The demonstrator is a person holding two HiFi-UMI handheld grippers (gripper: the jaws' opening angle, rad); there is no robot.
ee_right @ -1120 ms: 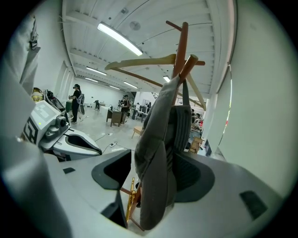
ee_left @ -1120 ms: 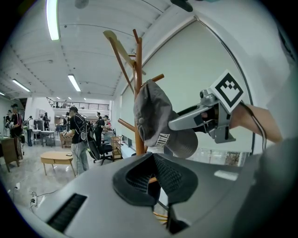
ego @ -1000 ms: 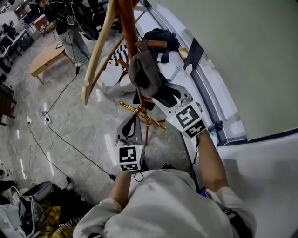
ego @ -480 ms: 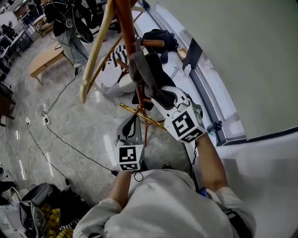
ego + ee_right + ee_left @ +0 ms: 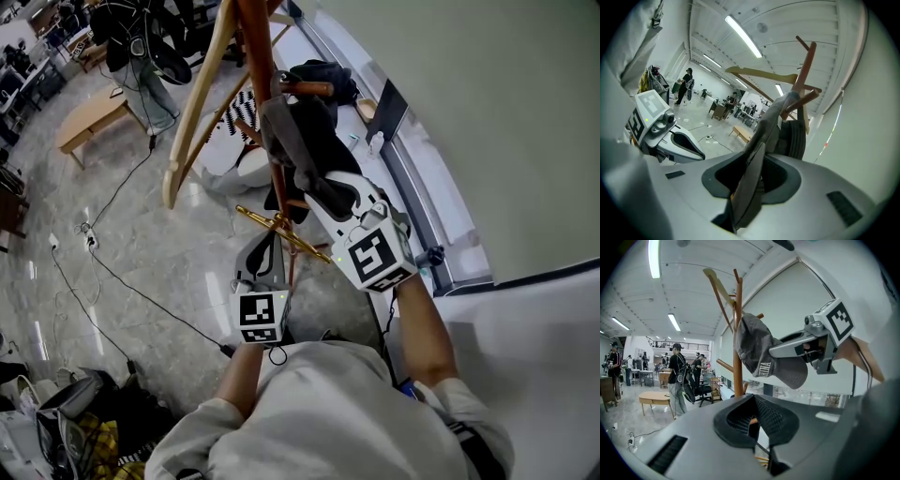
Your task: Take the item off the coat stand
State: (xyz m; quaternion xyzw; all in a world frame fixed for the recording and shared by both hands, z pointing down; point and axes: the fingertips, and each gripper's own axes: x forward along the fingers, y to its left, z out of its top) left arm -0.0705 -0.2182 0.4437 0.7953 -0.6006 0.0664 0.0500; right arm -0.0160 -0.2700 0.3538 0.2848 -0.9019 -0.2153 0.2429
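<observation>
Glossy floor (image 5: 187,267), cables (image 5: 173,314), bench (image 5: 94,117) — cap (image 5: 300,150) on stand (image 5: 257,37)

The head view looks from above the person's shoulders steeply down at the floor (image 5: 141,253). The left gripper (image 5: 267,246) and right gripper (image 5: 319,187) are close beneath it, and the coat stand (image 5: 255,56) rises toward the lens. The left gripper view looks along its own jaws at the stand and the cap (image 5: 757,350) a little way ahead, with the right gripper coming in from the right. The right gripper view looks along its jaws, which have just been closing on the cap's brim; the brim is so near that it fills the foreground, and the left gripper shows at the left. All three views share the stand and cap
</observation>
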